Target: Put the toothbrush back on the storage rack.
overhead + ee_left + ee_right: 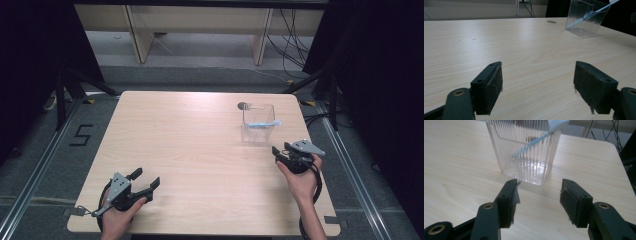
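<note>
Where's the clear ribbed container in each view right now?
High view: the clear ribbed container stands right of centre on the table, just beyond the right gripper.
Left gripper view: top right, far across the table.
Right gripper view: upper centre, close ahead of the open jaws.
Shared landmark: the light blue toothbrush leaning inside it.

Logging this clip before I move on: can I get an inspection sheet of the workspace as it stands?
Surface: light wood table, bare apart from the items below; a round grommet near the far edge.
Job's things: clear ribbed box upright at far right; a light blue toothbrush leans in it, one end over the rim.
Clutter: nothing seen.
Grippers: left gripper open, near left; right gripper open, just short of the box, holding nothing.
Cables: black cables on the floor beyond the table.
Surroundings: black curtains, grey floor marked 5.
</note>
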Motion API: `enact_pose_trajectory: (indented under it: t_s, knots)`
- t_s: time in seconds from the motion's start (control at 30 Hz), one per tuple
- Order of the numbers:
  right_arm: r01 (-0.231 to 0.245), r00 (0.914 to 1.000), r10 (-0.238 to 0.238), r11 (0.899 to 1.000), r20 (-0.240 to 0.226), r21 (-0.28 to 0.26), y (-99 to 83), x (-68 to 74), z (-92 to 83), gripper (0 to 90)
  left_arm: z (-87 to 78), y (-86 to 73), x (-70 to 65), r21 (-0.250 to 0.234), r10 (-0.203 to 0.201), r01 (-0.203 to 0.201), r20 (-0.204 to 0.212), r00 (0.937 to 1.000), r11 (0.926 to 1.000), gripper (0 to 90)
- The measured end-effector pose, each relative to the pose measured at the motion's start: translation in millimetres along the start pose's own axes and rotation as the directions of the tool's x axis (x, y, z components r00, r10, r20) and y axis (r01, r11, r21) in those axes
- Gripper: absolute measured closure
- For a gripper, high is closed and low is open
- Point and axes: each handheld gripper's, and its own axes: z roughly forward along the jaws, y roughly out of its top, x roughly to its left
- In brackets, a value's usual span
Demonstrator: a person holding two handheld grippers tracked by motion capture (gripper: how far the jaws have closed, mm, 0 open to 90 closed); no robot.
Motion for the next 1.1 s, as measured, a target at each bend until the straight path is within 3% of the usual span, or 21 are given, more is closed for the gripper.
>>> enact_pose_trajectory:
  t_s: [0.07, 0.2, 0.27, 0.4, 0.43, 0.53, 0.57, 0.63, 0.67, 0.8, 0.83, 0.9, 1.03, 1.07, 1.1]
  knots:
    - [0.039, 0.9992, -0.039, 0.999, -0.002, 0.017, -1.8, -0.6, -2.6, 48.3, 0.1, 0.0, 0.0, 0.001, 0.0, 0.0, -0.001, 1.0, 1.0, 22.9]
    - [0.032, 0.9991, -0.03, 0.996, -0.03, 0.083, -5.5, 4.9, -9.8, 47.6, -0.1, -0.1, 0.1, -0.002, -0.002, 0.002, -0.001, 1.0, 1.0, 22.9]
    - [0.054, 0.9976, -0.048, 0.993, -0.051, 0.109, -8.1, 7.5, -12.4, 47.3, -0.2, -0.1, 0.1, -0.002, -0.001, 0.001, 0.0, 1.0, 1.0, 22.9]
    - [0.061, 0.9973, -0.053, 0.984, -0.051, 0.169, -15.6, 13.3, -22.7, 47.1, -0.6, 0.0, 0.4, 0.001, -0.003, 0.003, -0.002, 1.0, 1.0, 22.8]
    - [0.091, 0.9947, -0.082, 0.982, -0.061, 0.164, -17.6, 11.4, -23.9, 47.1, -0.5, 0.0, 0.3, 0.001, -0.003, 0.003, -0.002, 1.0, 1.0, 22.8]
    - [0.084, 0.9954, -0.075, 0.984, -0.06, 0.16, -22.8, 13.0, -28.9, 47.0, -0.1, -0.1, 0.2, -0.003, -0.003, 0.003, 0.0, 1.0, 1.0, 22.9]
    - [0.103, 0.9931, -0.094, 0.983, -0.071, 0.152, -28.0, 12.7, -34.0, 47.0, -0.1, 0.0, 0.1, -0.002, -0.002, 0.002, 0.0, 1.0, 1.0, 22.9]
    - [0.087, 0.9941, -0.076, 0.986, -0.078, 0.143, -33.3, 14.8, -38.4, 46.7, -0.1, -0.1, 0.0, -0.003, -0.002, 0.002, -0.001, 1.0, 1.0, 22.9]
    - [0.106, 0.9919, -0.095, 0.985, -0.085, 0.134, -35.4, 13.5, -40.4, 46.6, -0.2, -0.1, 0.1, -0.002, -0.001, 0.001, -0.001, 1.0, 1.0, 22.9]
    - [0.097, 0.9921, -0.085, 0.988, -0.091, 0.125, -47.5, 12.9, -47.2, 46.7, -0.1, -0.1, 0.0, -0.002, -0.001, 0.001, -0.002, 1.0, 1.0, 22.8]
    - [0.066, 0.9954, -0.056, 0.989, -0.078, 0.134, -50.8, 15.2, -50.0, 46.7, -0.2, -0.1, 0.0, -0.002, -0.001, 0.001, -0.002, 1.0, 1.0, 22.8]
    - [0.093, 0.9928, -0.084, 0.989, -0.086, 0.113, -56.2, 13.5, -51.5, 46.7, -0.3, -0.2, 0.1, -0.004, -0.002, 0.002, -0.002, 1.0, 1.0, 22.8]
    - [0.039, 0.9951, -0.029, 0.994, -0.094, 0.103, -64.5, 17.0, -53.6, 46.9, -1.0, 0.0, 0.3, 0.001, -0.001, 0.001, -0.006, 1.0, 1.0, 22.7]
    - [0.062, 0.9942, -0.053, 0.994, -0.094, 0.093, -64.8, 15.5, -53.6, 47.0, -0.3, -0.2, 0.2, -0.006, -0.003, 0.003, -0.003, 1.0, 1.0, 22.7]
    - [0.051, 0.9938, -0.04, 0.994, -0.104, 0.102, -65.2, 15.6, -53.9, 47.2, -0.2, -0.1, 0.2, -0.004, -0.004, 0.003, -0.002, 1.0, 1.0, 22.7]
